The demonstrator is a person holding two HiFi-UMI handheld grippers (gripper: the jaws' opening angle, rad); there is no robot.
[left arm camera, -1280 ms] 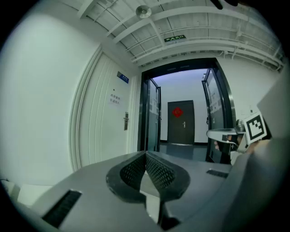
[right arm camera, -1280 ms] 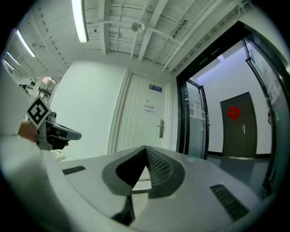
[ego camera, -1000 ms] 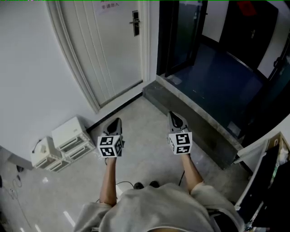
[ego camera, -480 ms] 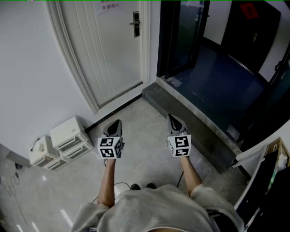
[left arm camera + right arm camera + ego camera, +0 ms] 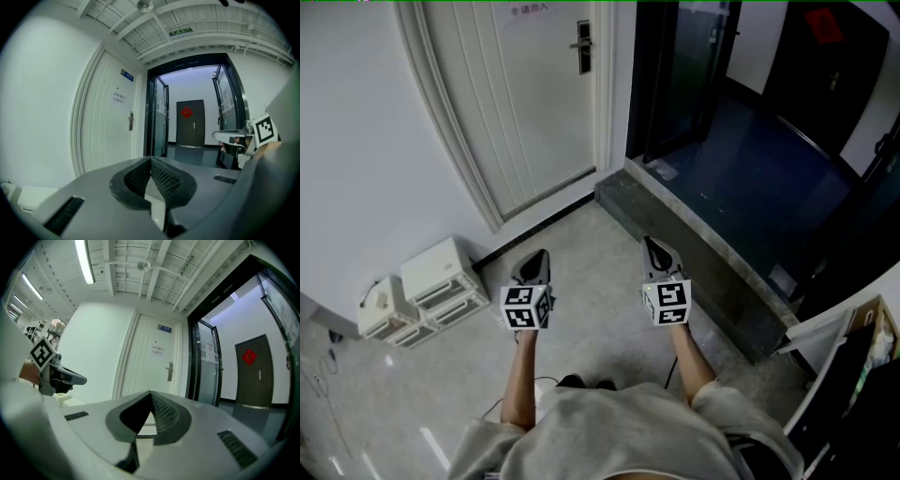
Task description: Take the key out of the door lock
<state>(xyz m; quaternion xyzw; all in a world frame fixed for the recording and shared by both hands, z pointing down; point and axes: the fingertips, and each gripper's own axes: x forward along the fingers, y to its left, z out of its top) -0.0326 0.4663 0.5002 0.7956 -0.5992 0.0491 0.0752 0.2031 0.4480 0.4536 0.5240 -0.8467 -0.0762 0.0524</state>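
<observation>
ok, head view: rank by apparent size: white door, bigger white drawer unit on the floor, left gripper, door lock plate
1. white door
2. white drawer unit
3. left gripper, smaller though much nearer the camera
4. lock plate, smallest; it is also farthest, so its real size is unsure

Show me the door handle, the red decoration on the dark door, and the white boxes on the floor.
door handle (image 5: 583, 47), head view, middle of its dark plate.
red decoration (image 5: 186, 112), left gripper view, its centre.
white boxes (image 5: 439, 266), head view, top face of the bigger box.
</observation>
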